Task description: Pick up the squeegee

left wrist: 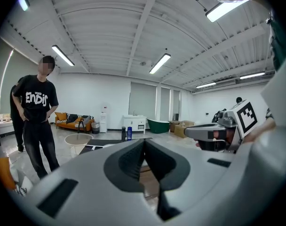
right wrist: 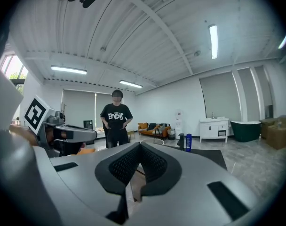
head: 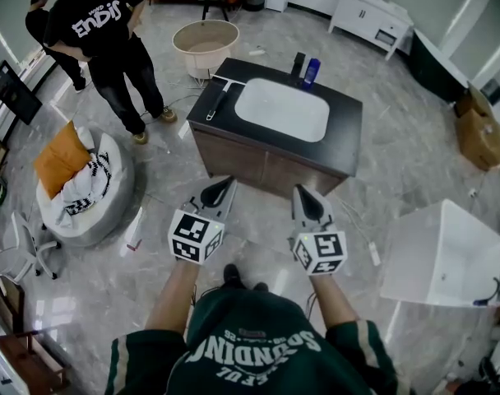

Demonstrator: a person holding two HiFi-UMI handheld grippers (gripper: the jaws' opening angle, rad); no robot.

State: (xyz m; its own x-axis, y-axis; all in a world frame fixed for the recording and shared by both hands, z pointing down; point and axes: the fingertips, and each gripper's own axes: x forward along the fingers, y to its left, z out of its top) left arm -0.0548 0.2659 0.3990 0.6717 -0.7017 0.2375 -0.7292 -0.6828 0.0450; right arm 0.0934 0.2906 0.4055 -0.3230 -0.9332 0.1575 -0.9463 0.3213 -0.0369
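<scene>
Left gripper [head: 225, 184] is clenched, ribbed dark pads pressed together, nothing held; right gripper [head: 304, 192] is likewise closed and empty. Squeegee [head: 219, 99], slim with dark handle and pale crossbar, is seen lying flat on the glossy black countertop [head: 345, 130], at 9 o'clock of the white rounded-rectangular basin [head: 283, 109], well apart from both grippers.

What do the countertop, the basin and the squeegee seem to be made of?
Countertop: dark and matte, perhaps stone or laminate; no grain shows.
Basin: glossy white, probably ceramic; smooth, with a soft shine.
Squeegee: dark handle, likely plastic, with a pale blade bar; too small to be sure.
</scene>
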